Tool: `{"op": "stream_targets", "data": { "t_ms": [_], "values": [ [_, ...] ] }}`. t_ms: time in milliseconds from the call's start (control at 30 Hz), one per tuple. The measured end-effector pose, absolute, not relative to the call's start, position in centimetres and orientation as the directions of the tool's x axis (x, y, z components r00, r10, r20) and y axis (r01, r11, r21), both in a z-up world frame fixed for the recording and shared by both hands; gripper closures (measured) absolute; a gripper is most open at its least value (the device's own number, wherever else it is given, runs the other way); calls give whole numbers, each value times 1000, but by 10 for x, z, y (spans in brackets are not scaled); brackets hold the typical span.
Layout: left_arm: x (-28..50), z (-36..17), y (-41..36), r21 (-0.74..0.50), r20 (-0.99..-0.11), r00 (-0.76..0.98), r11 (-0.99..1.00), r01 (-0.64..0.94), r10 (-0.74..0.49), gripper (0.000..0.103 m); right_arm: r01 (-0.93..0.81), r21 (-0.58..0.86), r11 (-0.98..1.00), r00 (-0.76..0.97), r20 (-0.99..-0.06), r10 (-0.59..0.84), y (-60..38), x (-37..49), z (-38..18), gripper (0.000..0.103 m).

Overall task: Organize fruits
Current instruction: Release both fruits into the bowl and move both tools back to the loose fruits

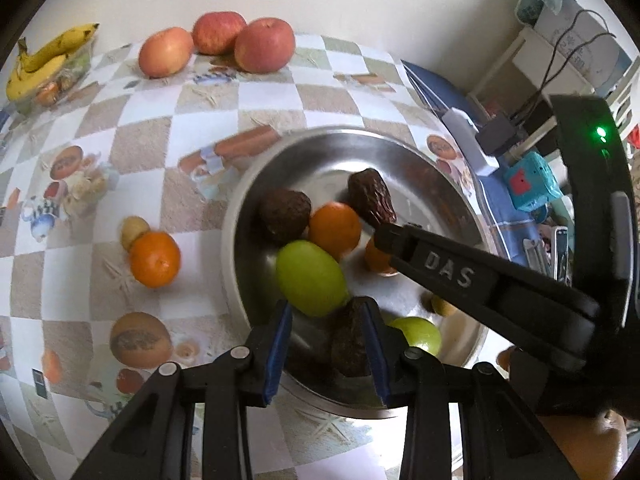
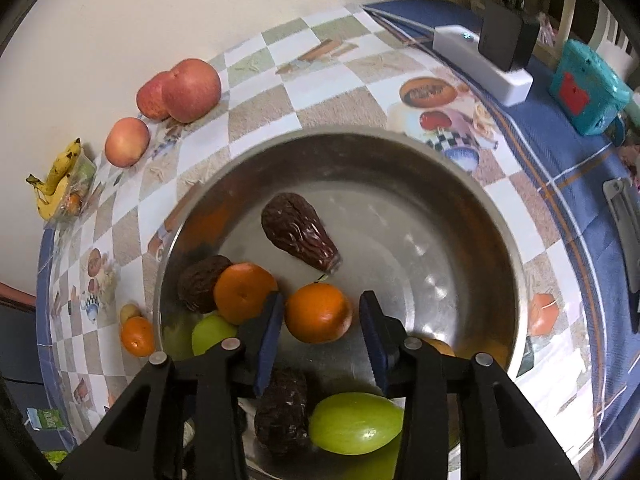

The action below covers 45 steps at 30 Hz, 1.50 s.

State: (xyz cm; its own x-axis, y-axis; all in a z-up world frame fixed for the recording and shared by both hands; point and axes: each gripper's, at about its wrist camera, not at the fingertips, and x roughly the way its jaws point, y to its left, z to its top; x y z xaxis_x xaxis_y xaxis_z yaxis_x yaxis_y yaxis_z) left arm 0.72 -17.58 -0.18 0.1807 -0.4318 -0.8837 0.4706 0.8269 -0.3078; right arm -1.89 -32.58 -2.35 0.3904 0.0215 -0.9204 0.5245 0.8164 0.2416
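Right gripper (image 2: 320, 320) — astride orange (image 2: 318, 312)

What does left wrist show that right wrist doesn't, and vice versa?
Left wrist only: the right gripper itself, reaching into the bowl over a tangerine, and all three apples unobscured.

Right wrist only: that tangerine in full, lying between open fingers, apparently untouched; the left gripper is out of frame.

Both: the steel bowl with dates, green fruits and tangerines, the tangerine on the cloth, the bananas, and the teal box.
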Motion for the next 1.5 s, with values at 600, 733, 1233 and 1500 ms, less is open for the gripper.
{"op": "stream_targets", "data": {
  "t_ms": [600, 733, 1233, 1500],
  "values": [
    [61, 5, -74, -266, -885, 360, 955, 130, -296, 43, 392, 223, 893, 435, -900, 34, -284, -2, -1, 61],
    [64, 3, -61, -211, -896, 390, 976, 51, -214, 17, 349, 215, 912, 453, -891, 36, -269, 2, 4, 26],
    [66, 1, -49, -105, -892, 439, 994, 39, -112, 0, 292, 163, 942, 479, -878, 3, -246, 6, 2, 9],
    [69, -1, -46, -102, -895, 433, 994, 39, -109, 0, 280, 152, 948, 469, -883, 4, -241, 9, 0, 9]
  ]
}}
